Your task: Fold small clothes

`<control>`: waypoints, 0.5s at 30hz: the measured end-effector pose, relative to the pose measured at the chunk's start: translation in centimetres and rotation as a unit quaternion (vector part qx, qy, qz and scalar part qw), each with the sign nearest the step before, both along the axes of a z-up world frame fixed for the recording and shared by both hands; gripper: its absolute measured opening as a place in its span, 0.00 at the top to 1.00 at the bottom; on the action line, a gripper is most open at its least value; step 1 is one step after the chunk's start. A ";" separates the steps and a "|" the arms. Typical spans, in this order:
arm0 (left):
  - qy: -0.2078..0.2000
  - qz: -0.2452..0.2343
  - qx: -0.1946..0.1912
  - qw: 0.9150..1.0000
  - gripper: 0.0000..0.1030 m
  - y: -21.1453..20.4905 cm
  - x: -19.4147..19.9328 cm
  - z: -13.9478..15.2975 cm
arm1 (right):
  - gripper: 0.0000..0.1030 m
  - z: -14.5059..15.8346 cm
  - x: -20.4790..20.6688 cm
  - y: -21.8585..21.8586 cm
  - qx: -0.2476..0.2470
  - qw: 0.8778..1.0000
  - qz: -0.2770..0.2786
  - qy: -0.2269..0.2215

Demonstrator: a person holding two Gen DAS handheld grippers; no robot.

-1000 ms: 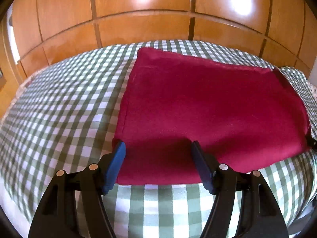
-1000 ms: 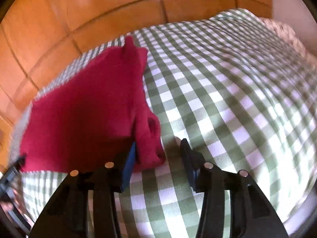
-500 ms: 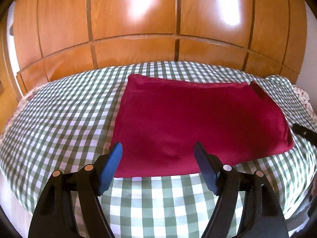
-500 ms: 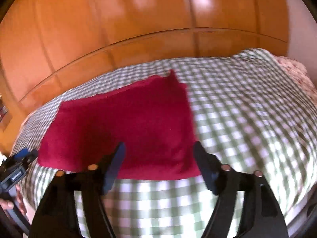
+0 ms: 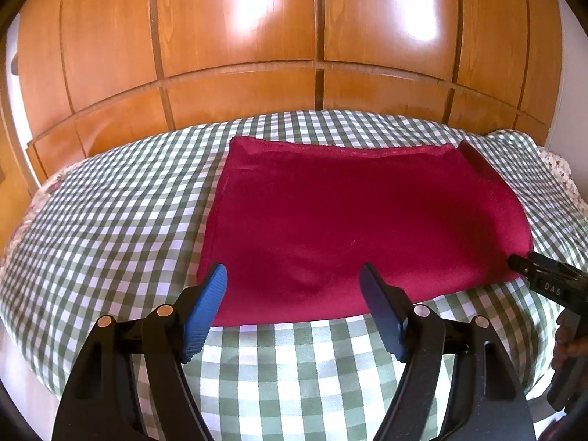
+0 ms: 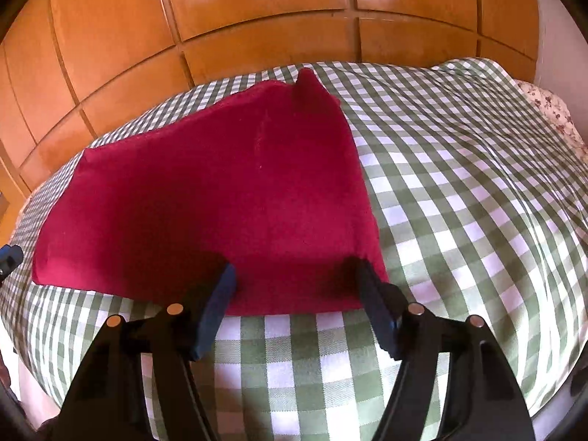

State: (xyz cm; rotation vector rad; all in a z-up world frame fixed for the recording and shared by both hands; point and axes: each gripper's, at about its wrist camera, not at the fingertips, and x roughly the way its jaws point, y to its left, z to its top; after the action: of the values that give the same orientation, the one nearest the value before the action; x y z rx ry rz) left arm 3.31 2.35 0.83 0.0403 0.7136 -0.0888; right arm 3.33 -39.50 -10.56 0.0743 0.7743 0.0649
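both tongs, left (image 5: 294, 308) and right (image 6: 296, 303), wide, empty, low in frame. risk: red cloth (image 5: 352, 228) slides on bed cover (image 5: 110, 220), fold skews.

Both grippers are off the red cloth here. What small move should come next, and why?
Probably lower both open grippers, left and right, onto the near corners of the red cloth and pinch them. It lies flat on the checked bedcover, with one flap sticking out at its far right corner.
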 end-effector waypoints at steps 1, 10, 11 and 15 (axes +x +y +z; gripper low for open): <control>0.002 0.000 0.001 1.000 0.29 0.0 0.1 -0.1 | 0.34 -0.1 0.0 0.0 0.001 1.000 0.000 -0.002; 0.012 0.024 -0.002 1.000 0.27 1.5 2.7 -0.8 | 0.34 0.1 -0.1 -0.2 0.020 1.000 -0.008 0.002; 0.018 0.030 -0.009 0.999 0.27 1.8 3.2 -1.0 | 0.34 0.2 0.0 -0.2 0.023 1.000 -0.011 0.006; 0.010 0.034 -0.015 0.999 0.27 1.9 4.5 -0.9 | 0.34 2.5 -0.1 0.5 0.021 1.000 -0.014 0.006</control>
State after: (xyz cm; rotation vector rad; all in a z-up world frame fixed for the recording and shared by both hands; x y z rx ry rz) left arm 7.84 4.26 -0.07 -0.0145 0.7336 -0.0351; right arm 3.28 -38.96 -8.03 0.1255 0.7836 0.0548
